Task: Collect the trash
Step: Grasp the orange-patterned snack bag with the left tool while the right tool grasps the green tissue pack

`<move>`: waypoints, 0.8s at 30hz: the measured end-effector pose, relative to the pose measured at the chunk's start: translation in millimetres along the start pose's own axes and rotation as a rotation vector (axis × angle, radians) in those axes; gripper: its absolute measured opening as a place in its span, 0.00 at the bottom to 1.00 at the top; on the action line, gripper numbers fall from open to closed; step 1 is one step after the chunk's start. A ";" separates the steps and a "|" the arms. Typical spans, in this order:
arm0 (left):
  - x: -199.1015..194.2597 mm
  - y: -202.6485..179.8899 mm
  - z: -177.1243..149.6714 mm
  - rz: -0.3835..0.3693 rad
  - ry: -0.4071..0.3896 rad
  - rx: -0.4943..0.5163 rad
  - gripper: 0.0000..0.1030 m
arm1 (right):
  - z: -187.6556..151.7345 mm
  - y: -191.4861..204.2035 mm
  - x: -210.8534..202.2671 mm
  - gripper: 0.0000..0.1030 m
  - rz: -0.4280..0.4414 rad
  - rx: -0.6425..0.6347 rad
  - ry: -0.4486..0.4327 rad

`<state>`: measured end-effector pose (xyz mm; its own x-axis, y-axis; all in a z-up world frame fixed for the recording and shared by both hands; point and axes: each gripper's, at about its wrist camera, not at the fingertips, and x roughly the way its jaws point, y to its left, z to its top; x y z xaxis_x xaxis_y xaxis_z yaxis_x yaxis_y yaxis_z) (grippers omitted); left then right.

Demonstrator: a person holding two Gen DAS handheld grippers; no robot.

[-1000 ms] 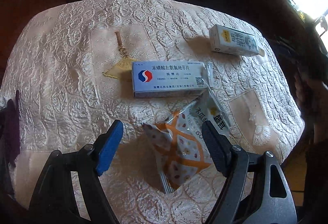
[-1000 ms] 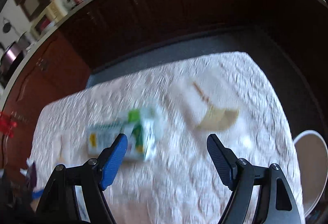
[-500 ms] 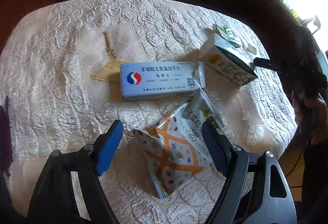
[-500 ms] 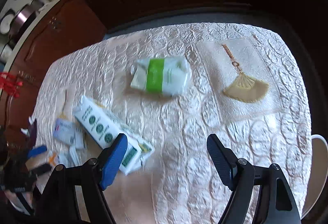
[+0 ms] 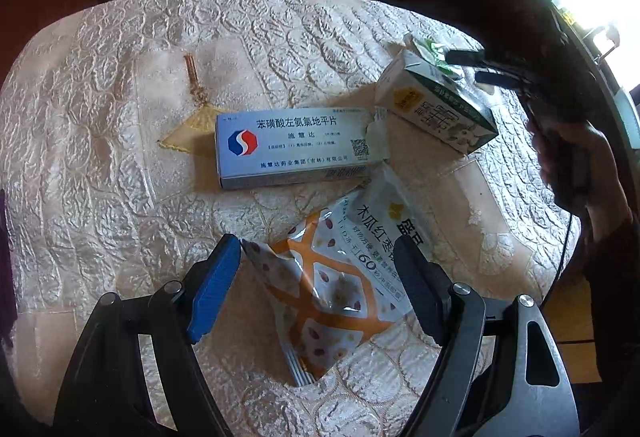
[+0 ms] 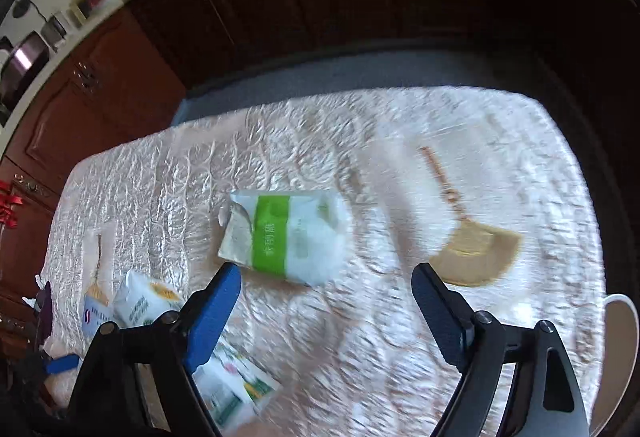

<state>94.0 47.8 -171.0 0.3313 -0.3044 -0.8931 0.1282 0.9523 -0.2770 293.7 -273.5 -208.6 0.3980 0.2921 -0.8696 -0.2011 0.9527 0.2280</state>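
Several pieces of trash lie on the counter [image 5: 100,125], which is covered with a cream embossed cloth. In the left wrist view, going from left to right, a small golden fan ornament [image 5: 188,133] lies flat on the cloth, and the left end of a blue and white medicine box [image 5: 296,147] rests over its edge. Just in front of the box lies a snack wrapper [image 5: 332,289] with orange bands, crumpled and flat. The left gripper [image 5: 320,293] hovers over this wrapper with its jaws wide; the wrapper lies between them, but the pads do not press on it. Further right a white carton [image 5: 436,113] stands tilted, and the tips of the right gripper [image 5: 470,67] are near its far end; I cannot tell if they touch it. A hand [image 5: 576,153] holds that tool at the right edge.

In the right wrist view the picture is blurred. At the far left the medicine box and a white carton show small. A white pouch with a green band [image 6: 286,237] lies in the middle of the cloth, just beyond the blue pad. The jaws of the right gripper have just been opening and stand wide, with nothing between them. To the right lies what seems to be a second fan ornament [image 6: 476,253], and a white rim [image 6: 624,307] shows at the edge.
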 end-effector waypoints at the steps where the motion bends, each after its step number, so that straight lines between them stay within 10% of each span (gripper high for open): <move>1: 1.4 -0.8 0.5 -0.002 0.000 -0.002 0.76 | 3.4 5.0 5.5 0.83 0.004 -0.003 -0.002; 9: 22.6 -10.6 6.6 -0.043 0.061 0.025 0.80 | 23.4 29.4 52.8 0.80 -0.079 -0.064 0.070; 13: 35.3 -22.5 5.8 0.000 0.088 0.082 0.79 | 14.2 21.4 38.0 0.54 -0.050 -0.047 0.023; 19: 41.1 -40.1 2.8 0.077 0.084 0.137 0.34 | -13.7 -1.8 -1.2 0.50 -0.001 -0.016 -0.022; 24: 24.8 -41.7 3.7 0.028 0.041 0.083 0.29 | -42.9 -18.3 -48.3 0.50 0.039 0.001 -0.085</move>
<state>100.4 0.5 -180.3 0.2971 -0.2749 -0.9144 0.1974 0.9547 -0.2228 239.8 -308.7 -189.5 0.4643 0.3350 -0.8199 -0.2170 0.9405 0.2614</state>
